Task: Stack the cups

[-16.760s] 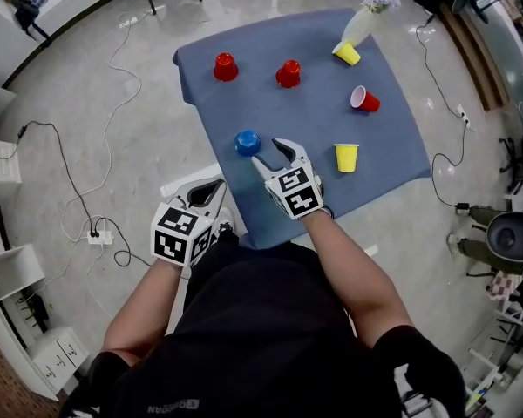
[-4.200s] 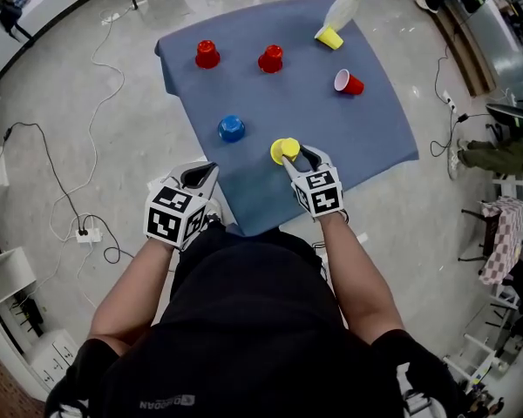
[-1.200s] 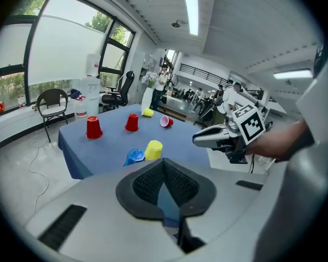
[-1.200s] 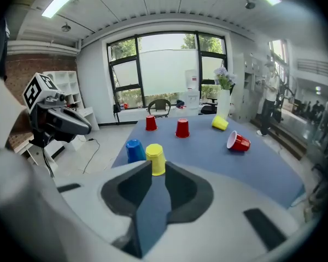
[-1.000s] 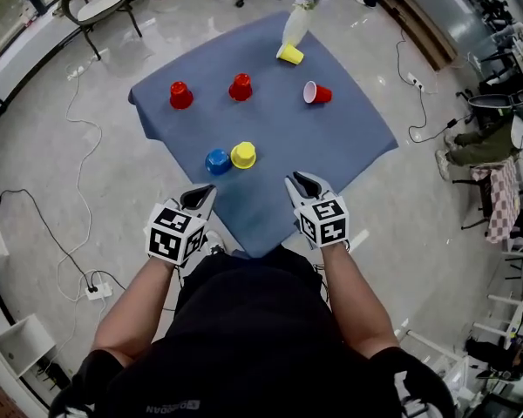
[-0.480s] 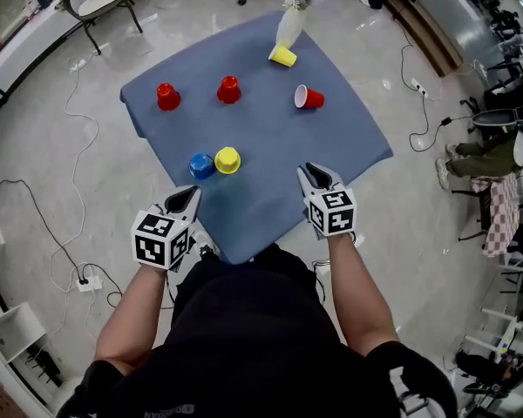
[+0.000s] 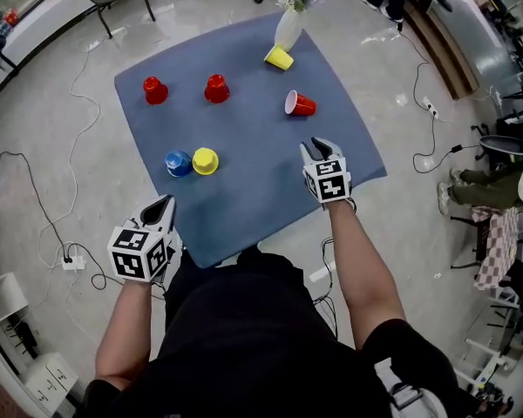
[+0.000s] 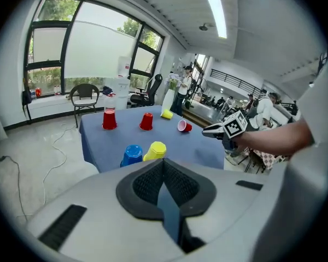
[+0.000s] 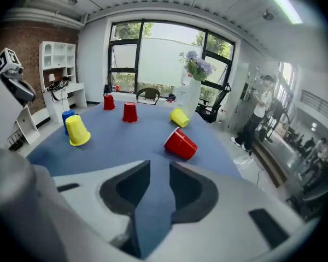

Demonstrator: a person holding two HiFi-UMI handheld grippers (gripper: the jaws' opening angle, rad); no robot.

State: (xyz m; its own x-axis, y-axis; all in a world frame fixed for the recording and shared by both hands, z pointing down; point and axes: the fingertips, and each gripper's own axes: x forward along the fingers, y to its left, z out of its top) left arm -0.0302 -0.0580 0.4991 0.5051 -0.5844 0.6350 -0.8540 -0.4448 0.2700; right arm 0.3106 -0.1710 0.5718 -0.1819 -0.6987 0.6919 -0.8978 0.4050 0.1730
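Observation:
On the blue cloth table (image 7: 253, 146) a yellow cup (image 7: 205, 160) and a blue cup (image 7: 178, 163) stand upside down side by side. Two red cups (image 7: 216, 88) (image 7: 155, 90) stand upside down farther back. A red cup (image 7: 299, 104) and a yellow cup (image 7: 279, 57) lie on their sides. My right gripper (image 7: 316, 149) hovers over the cloth just short of the lying red cup (image 9: 180, 144); its jaws have just been opening and hold nothing. My left gripper (image 7: 163, 205) is shut and empty, off the table's near left edge.
A white vase with flowers (image 7: 289, 24) stands at the table's far corner beside the lying yellow cup. Cables (image 7: 48, 225) trail on the floor to the left. Chairs and shelving ring the room.
My right gripper has moved forward over the cloth toward the lying red cup, its jaws parting. My left gripper has drifted left, away from the table edge.

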